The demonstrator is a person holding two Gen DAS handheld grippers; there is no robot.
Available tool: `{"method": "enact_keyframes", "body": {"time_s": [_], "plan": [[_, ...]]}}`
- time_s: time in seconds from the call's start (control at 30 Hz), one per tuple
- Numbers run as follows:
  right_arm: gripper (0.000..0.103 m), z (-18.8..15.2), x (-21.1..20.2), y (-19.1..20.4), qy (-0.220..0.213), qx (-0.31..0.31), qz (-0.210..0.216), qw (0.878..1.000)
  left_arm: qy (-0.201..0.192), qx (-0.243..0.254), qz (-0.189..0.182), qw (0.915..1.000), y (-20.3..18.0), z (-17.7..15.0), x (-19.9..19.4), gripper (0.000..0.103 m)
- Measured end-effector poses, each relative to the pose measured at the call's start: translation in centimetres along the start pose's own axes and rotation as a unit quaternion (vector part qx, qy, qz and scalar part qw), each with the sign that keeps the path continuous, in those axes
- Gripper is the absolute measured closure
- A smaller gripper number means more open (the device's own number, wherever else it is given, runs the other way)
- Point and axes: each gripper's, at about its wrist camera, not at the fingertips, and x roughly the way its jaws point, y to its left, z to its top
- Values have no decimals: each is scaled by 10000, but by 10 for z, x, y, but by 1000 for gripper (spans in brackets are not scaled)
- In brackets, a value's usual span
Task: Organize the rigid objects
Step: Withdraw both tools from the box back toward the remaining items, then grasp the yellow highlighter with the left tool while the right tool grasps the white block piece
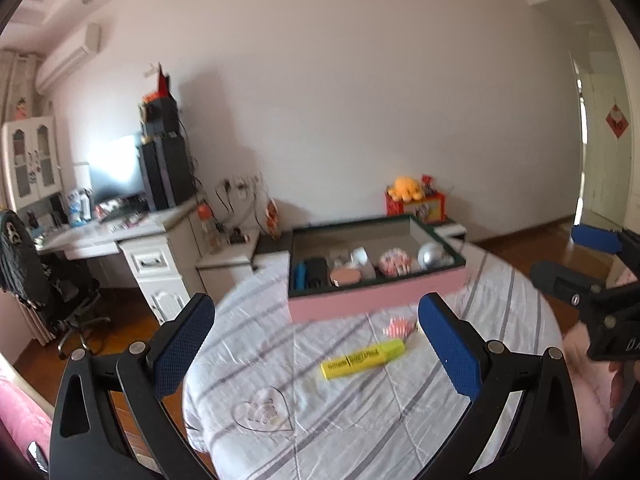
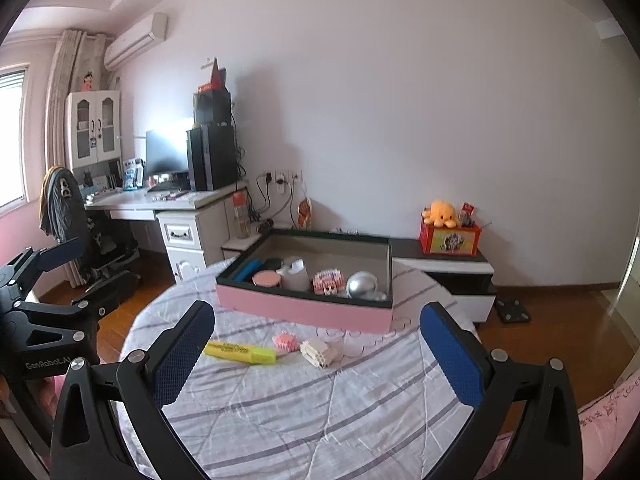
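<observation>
A yellow highlighter (image 1: 364, 358) (image 2: 240, 352) lies on the striped round table (image 1: 320, 432) (image 2: 320, 408). A small pink block piece (image 1: 398, 327) (image 2: 286, 341) lies beside it, and a white block piece (image 2: 320, 352) lies to its right. Behind them stands a pink box (image 1: 372, 300) (image 2: 304, 312) holding a blue item, a pink round lid, a white piece, a pink-white block model and a silver ball (image 2: 362, 285). My left gripper (image 1: 316, 344) is open and empty above the table. My right gripper (image 2: 316, 352) is open and empty too.
A clear heart-shaped item (image 1: 262, 408) lies on the cloth near me. A white desk (image 2: 168, 204) with monitor and chair stands at the left. A low cabinet (image 2: 452, 264) with a red box and orange plush stands behind the table. Wood floor surrounds the table.
</observation>
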Motion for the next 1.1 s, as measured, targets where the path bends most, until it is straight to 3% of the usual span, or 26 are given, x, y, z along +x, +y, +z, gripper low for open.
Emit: {"method": "enact_keyframes", "body": {"time_s": [0.17,0.37,0.63,0.77,0.83,0.9,1.0,1.1], "plan": [[0,-17,36,-15,404,125,-40,9991,650,106,-202,9976,1,-24,46,0],[0,-41,78,-28,908,230,0,9956,1437,291,-468,9881,1,-55,105,0],[0,-65,128,-33,1520,154,85,9882,1968,948,-816,9724,-16,-72,159,0],[0,-70,140,-34,1661,111,140,9859,2016,1224,-991,9667,-25,-68,172,1],[0,-70,143,-35,1693,96,143,9854,2005,1234,-1072,9660,-27,-66,175,12],[0,-69,146,-36,1724,77,151,9849,2065,1134,-1242,9639,-28,-65,177,52],[0,-68,151,-35,1789,15,134,9838,2056,1058,-1304,9641,-31,-66,173,73],[0,-67,158,-32,1905,-82,160,9815,2040,831,-1250,9674,-27,-67,167,77]]}}
